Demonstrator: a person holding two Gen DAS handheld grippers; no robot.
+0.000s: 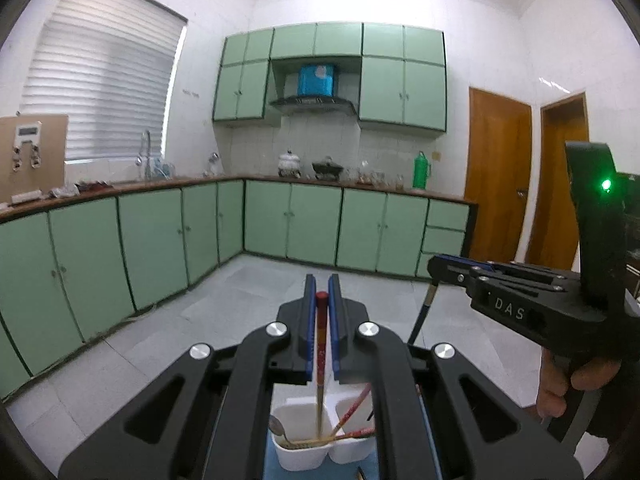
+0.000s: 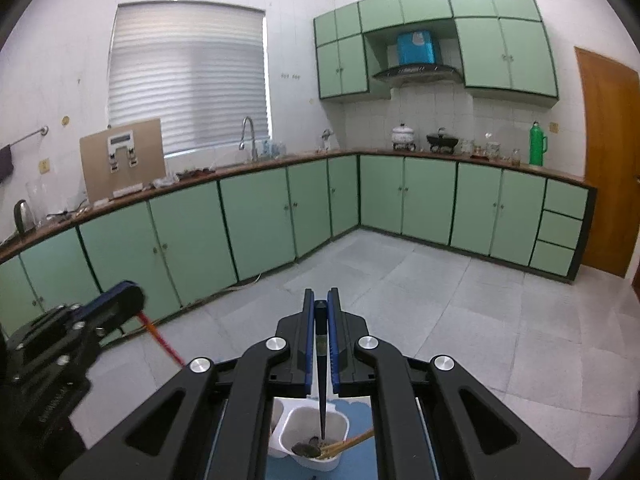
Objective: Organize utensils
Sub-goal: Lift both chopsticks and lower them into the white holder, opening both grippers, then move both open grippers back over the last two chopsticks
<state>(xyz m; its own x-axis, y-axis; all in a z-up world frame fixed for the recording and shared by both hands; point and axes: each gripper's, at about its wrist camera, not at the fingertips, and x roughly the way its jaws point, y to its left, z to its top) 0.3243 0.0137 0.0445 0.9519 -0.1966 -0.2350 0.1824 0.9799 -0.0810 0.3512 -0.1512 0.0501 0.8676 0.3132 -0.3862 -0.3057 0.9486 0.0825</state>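
Note:
My left gripper (image 1: 322,280) is shut on a red-topped chopstick (image 1: 321,344) that hangs upright, its tip down in a white divided holder (image 1: 304,460). The holder has other chopsticks (image 1: 352,408) and a spoon (image 1: 277,427) in it. My right gripper (image 2: 321,294) is shut on a black chopstick (image 2: 321,380) that points down into the white holder (image 2: 308,420), where a dark spoon (image 2: 304,448) and wooden chopsticks (image 2: 352,442) lie. The right gripper also shows in the left wrist view (image 1: 434,268), the left gripper in the right wrist view (image 2: 132,294).
The holder stands on a blue mat (image 2: 356,412). Beyond is a tiled kitchen floor (image 2: 440,312), green base cabinets (image 1: 312,224) under a brown counter, a sink tap (image 2: 248,136), a green flask (image 1: 421,170) and wooden doors (image 1: 496,176).

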